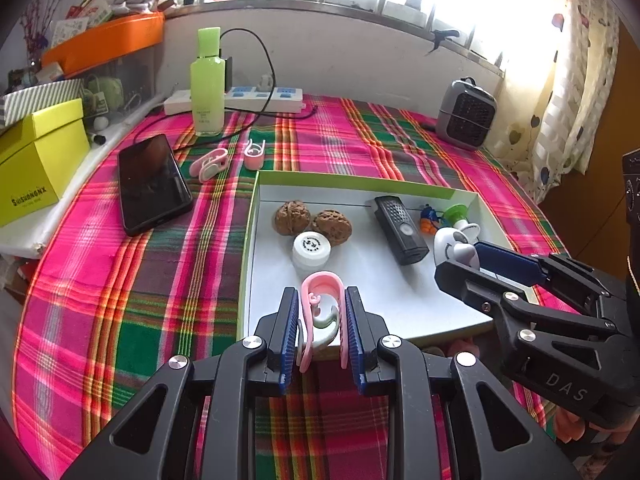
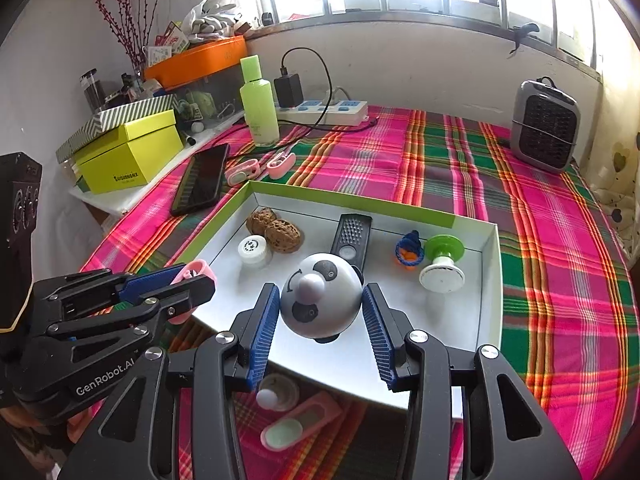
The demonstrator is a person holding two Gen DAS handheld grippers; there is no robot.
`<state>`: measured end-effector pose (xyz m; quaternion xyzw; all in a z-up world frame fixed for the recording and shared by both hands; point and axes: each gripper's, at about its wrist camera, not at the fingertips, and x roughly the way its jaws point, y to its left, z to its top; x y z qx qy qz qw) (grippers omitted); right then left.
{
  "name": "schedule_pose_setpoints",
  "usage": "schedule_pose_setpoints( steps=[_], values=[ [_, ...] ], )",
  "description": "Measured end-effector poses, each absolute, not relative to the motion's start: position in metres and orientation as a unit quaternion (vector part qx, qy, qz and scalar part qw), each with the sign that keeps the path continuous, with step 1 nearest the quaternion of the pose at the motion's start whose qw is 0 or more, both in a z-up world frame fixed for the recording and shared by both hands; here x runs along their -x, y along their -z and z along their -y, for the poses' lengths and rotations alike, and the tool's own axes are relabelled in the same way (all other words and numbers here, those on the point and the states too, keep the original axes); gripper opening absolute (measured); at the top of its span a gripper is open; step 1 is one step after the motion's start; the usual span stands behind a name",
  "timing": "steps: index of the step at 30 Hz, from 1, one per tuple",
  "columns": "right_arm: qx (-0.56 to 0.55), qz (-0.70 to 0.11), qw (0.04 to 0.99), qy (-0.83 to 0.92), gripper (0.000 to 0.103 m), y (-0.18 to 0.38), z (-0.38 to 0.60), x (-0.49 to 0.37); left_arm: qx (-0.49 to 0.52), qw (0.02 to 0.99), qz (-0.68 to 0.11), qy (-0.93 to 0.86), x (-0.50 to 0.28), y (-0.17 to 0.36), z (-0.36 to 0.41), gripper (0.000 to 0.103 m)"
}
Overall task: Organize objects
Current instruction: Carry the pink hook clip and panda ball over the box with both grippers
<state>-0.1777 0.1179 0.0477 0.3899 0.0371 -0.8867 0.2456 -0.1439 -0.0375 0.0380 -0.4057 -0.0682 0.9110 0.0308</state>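
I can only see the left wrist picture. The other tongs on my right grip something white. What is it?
Observer: A round panda toy with black eye patches, pinched at its sides by the right tongs above the tray.
Visitor: Is anything lying outside the tray, under those tongs?
Observer: Yes, a pink clip with a pale green pad lies on the tablecloth, just in front of the tray's near edge.
Visitor: Anything beside it?
Observer: A small round piece with a white knob, right next to the clip. I cannot tell whether they touch.
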Motion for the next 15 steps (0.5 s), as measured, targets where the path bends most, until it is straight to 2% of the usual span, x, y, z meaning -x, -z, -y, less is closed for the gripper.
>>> schedule_pose_setpoints(
  steps=[15],
  values=[
    [-0.409,-0.051,0.264,0.872,0.045,-0.036,-0.104,0.209,0.424,0.025,0.062,-0.903,0.168,-0.023,0.042,0.021]
  ],
)
